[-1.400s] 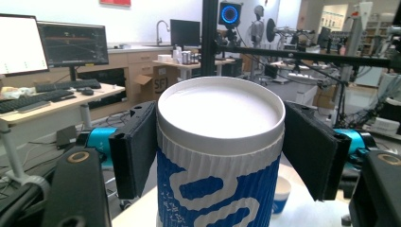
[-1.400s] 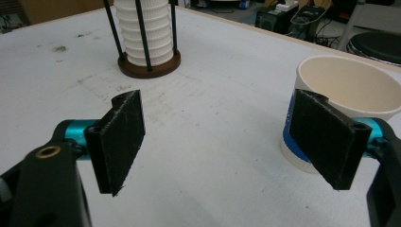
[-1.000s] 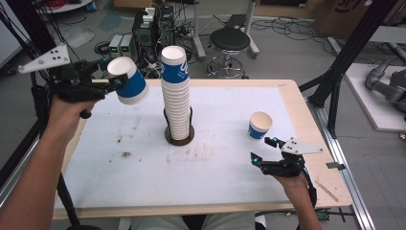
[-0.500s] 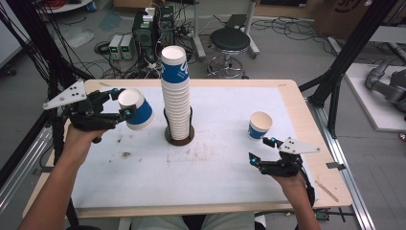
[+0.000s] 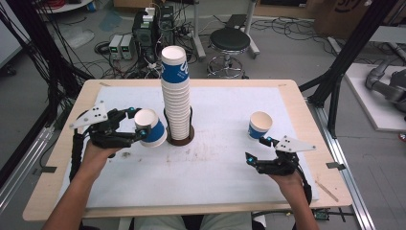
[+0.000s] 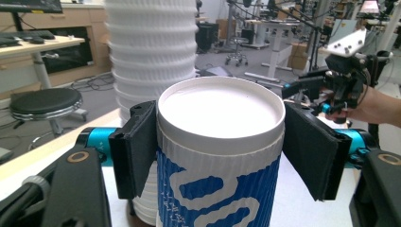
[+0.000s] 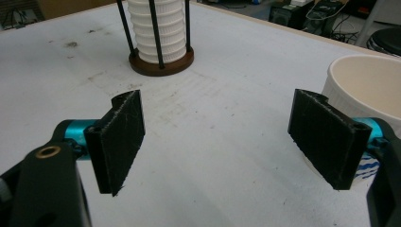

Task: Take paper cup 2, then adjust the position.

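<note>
Your left gripper (image 5: 139, 128) clamps a blue cup (image 5: 151, 126) upside down just beside the stack (image 5: 175, 91), so a sideways bump could topple it, while your right gripper (image 5: 258, 149), jaws wide and empty, sits near the upright cup (image 5: 260, 125).

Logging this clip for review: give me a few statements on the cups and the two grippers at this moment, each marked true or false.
1. The left gripper is shut on a blue-and-white cup. True.
2. That held cup is upright, mouth up. False: it is turned over, closed base showing.
3. The right gripper holds a cup. False: its jaws stand open and empty.
4. A single cup stands open side up on the table, right of the tall cup stack. True.
</note>
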Demonstrator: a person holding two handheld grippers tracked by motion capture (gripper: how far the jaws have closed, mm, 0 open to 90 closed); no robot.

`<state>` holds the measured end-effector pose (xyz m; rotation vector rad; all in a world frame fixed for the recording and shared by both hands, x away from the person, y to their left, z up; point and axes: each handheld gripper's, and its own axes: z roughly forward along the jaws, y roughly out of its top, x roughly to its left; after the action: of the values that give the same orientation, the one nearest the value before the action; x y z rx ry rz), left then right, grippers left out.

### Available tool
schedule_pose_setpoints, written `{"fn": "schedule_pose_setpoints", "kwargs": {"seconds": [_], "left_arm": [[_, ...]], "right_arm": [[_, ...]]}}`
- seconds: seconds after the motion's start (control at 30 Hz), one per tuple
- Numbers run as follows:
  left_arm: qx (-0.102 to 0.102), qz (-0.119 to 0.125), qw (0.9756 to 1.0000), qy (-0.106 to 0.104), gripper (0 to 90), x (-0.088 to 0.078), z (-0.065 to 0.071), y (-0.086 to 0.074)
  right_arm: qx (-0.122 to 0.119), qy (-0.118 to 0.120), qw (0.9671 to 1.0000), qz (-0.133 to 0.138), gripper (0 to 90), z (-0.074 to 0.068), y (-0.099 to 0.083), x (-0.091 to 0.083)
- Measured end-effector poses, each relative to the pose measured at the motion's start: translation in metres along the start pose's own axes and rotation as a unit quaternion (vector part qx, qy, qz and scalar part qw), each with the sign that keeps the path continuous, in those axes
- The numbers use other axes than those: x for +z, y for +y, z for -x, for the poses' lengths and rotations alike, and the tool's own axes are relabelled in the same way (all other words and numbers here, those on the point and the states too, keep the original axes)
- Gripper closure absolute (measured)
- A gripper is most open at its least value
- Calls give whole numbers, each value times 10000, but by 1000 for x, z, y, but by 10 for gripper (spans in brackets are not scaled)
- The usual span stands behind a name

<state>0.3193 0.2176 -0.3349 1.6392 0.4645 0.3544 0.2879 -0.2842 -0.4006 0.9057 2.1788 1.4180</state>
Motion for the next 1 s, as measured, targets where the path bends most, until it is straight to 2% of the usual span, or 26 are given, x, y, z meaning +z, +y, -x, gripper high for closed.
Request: {"fn": "schedule_pose_setpoints", "kwargs": {"seconds": [0.3,0.43,0.67,0.87,1.0], "left_arm": [[-36,10,9999,-139,298,11,10,-9],[-51,-3,9998,-194,298,16,13,-10],[-96,-18,9994,-320,299,25,16,-14],[-98,20,9989,-457,299,34,23,-18],[-108,55,9984,-553,299,41,29,-19]], "right_arm": [[-40,-14,10000,40,199,-1,0,-1],[-5,65,10000,25,199,-4,1,1],[-80,160,9998,74,199,-7,4,3],[-154,384,9991,94,199,-13,8,7],[-259,686,9972,137,199,-24,13,12]]}}
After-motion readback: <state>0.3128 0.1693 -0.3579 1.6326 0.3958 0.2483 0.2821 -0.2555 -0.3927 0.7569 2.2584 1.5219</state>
